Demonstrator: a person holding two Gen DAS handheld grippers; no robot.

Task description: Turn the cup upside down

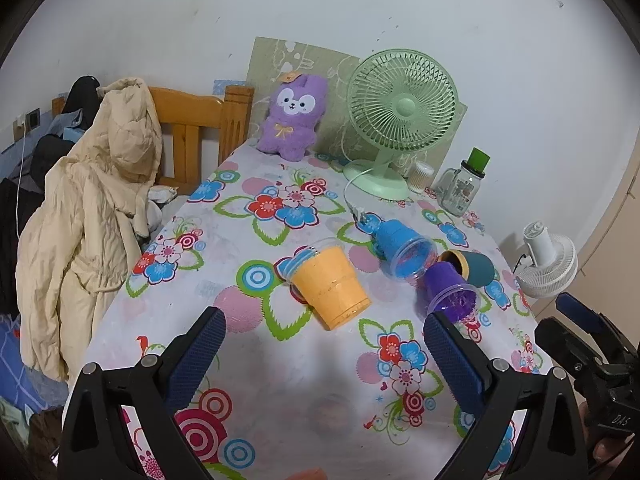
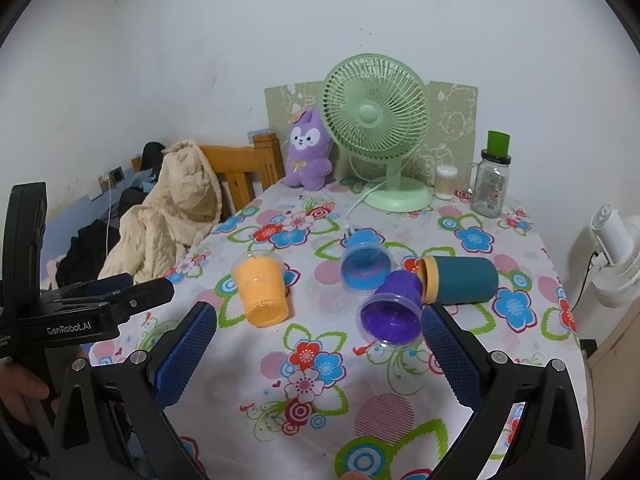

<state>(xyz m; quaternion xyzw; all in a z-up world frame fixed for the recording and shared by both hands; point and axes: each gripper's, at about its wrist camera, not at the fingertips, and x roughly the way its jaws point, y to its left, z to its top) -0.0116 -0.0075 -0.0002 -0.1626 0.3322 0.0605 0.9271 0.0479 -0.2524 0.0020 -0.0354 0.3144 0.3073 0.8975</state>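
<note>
Several cups lie on their sides on the flowered tablecloth (image 1: 248, 360): an orange cup (image 1: 331, 289) (image 2: 262, 290), a blue cup (image 1: 404, 250) (image 2: 366, 262), a purple cup (image 1: 450, 290) (image 2: 394, 312) and a teal cup with a tan rim (image 1: 474, 266) (image 2: 460, 280). My left gripper (image 1: 324, 354) is open and empty, just short of the orange cup. My right gripper (image 2: 320, 348) is open and empty, in front of the purple cup. The left gripper's body also shows at the left of the right wrist view (image 2: 100, 300).
A green desk fan (image 1: 400, 120) (image 2: 376, 128), its white cord, a purple plush toy (image 1: 294, 118) (image 2: 310, 150), a glass jar with a green lid (image 1: 462, 188) (image 2: 490, 176) and a cotton-swab pot stand at the back. A chair with a beige coat (image 1: 92, 216) stands left. A white fan (image 2: 616, 256) stands right.
</note>
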